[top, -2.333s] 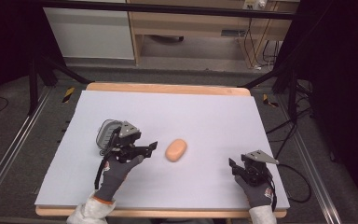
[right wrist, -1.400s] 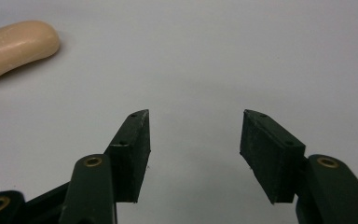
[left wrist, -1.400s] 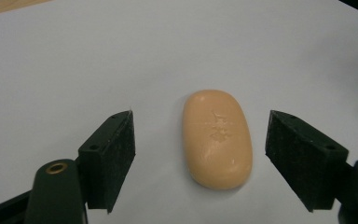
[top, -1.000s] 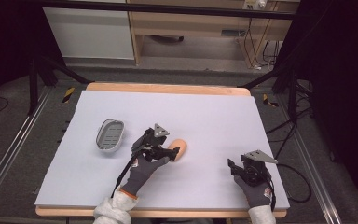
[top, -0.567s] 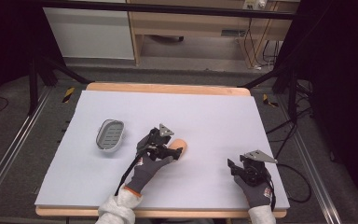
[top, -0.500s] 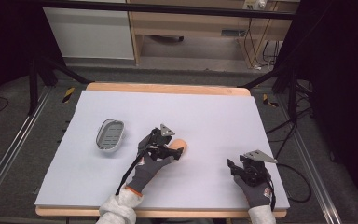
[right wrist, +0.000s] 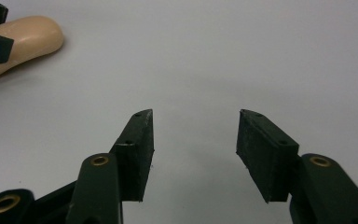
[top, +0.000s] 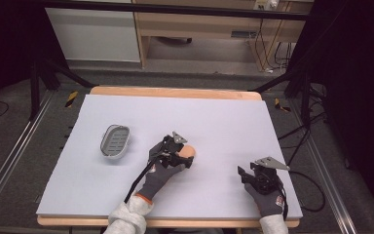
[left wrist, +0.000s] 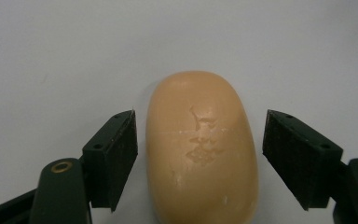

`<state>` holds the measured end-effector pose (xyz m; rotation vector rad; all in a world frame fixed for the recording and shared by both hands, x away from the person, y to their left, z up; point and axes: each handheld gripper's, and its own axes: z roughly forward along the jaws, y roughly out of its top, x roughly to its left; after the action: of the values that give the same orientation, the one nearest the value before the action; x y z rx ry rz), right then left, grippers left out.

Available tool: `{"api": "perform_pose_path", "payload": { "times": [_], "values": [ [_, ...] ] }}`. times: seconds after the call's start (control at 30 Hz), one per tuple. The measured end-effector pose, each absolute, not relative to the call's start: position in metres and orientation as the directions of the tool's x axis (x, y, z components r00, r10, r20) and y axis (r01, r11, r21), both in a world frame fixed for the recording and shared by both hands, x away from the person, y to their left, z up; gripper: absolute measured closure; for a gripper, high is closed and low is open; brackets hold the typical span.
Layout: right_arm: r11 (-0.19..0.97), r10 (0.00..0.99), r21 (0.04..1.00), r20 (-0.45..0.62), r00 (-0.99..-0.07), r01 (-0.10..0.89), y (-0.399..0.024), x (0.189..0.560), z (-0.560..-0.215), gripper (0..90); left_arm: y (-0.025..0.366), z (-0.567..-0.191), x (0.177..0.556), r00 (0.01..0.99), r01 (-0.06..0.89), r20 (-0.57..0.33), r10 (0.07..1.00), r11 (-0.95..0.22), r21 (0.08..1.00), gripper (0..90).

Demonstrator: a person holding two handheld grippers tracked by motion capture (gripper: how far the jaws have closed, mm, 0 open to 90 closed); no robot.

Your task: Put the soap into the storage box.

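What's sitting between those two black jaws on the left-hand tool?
A tan soap bar lies between the open left gripper jaws, gaps either side, in the left gripper view.

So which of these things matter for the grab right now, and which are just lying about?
In play:
- soap bar, between the open jaws of the left tongs, not yet gripped

Lying about:
- grey soap dish, empty, left of the bar
- right tongs, open over bare table

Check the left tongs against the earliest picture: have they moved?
Yes. The left tongs went rightward, away from the grey soap dish they were over, and now straddle the soap bar, open.
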<state>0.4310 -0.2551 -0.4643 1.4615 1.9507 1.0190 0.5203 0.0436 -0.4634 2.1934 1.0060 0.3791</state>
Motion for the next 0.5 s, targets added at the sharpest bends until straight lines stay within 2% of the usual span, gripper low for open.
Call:
{"api": "perform_pose_path", "payload": {
  "times": [0.5],
  "values": [
    [0.147,0.951,0.795,0.051,-0.306,0.588,-0.2549,0.4315,-0.4649,46.5,0.0399,-0.4712,0.5236,0.656,0.568,-0.019,0.754,-0.477,0.671,30.2]
  ]
}}
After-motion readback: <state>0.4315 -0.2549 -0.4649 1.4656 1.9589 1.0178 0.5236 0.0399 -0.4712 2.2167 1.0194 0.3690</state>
